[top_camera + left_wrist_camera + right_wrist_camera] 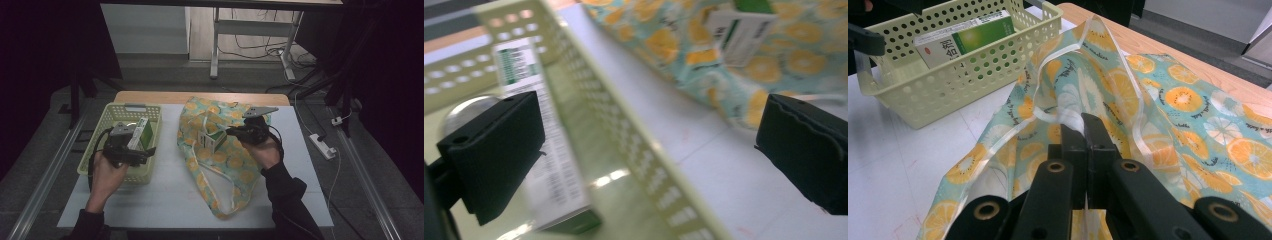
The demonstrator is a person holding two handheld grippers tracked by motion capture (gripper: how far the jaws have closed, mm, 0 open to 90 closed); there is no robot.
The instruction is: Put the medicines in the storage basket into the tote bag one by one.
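The right tongs (234,132) stood near the middle of the tabletop (165,195), jaws pressed fully together on the edge of the fruit-print cloth bag (227,165), pinching its pale trim. That bag lay spread from the tabletop's near edge to its far edge, right of centre, with a small green and white carton (212,140) at its opening. The left tongs (150,151) hung over the right wall of the pale green basket (92,162) at the tabletop's left edge, jaws spread wide with one on each side of that wall, gripping nothing. Inside the basket a green and white box (142,133) lay beside a round silvery object (461,114).
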